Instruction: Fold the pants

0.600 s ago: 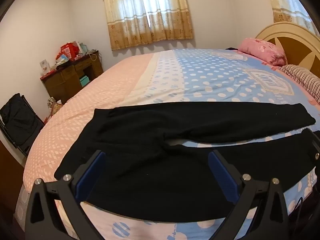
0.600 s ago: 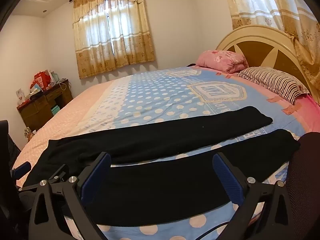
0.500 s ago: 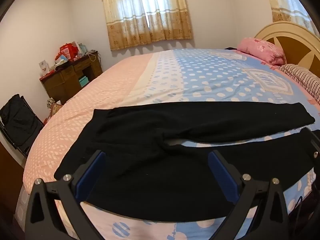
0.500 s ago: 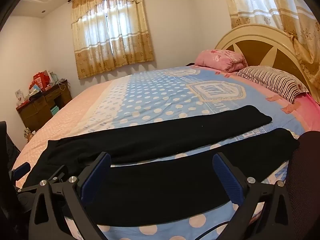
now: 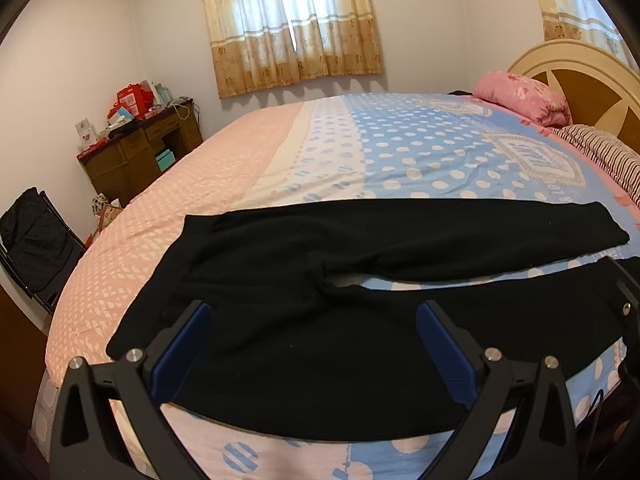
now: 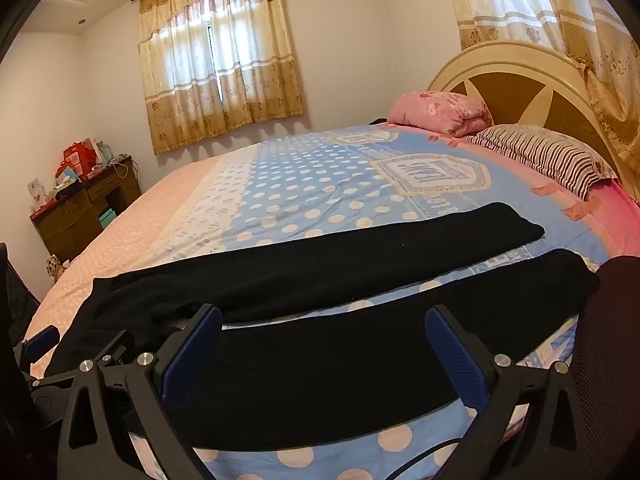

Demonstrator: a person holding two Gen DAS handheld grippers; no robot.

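Observation:
Black pants (image 5: 304, 280) lie flat across the near side of the bed (image 5: 248, 176), waist to the left, both legs stretched to the right and spread apart. My left gripper (image 5: 312, 344) hovers open above the seat and near leg, nothing between its blue pads. In the right wrist view the pants (image 6: 360, 264) run left to right, and my right gripper (image 6: 324, 348) hangs open over the near leg, holding nothing. The left gripper (image 6: 40, 340) shows at the left edge of that view, over the waist end.
A pink pillow (image 6: 440, 114) and a striped pillow (image 6: 544, 156) lie by the headboard (image 6: 516, 80) at the right. A cluttered wooden desk (image 5: 136, 156) stands beyond the bed's far left corner. A black folding chair (image 5: 36, 248) stands at the left.
Both views have barely shifted; the grippers stay open above the pants, and the pants lie as before.

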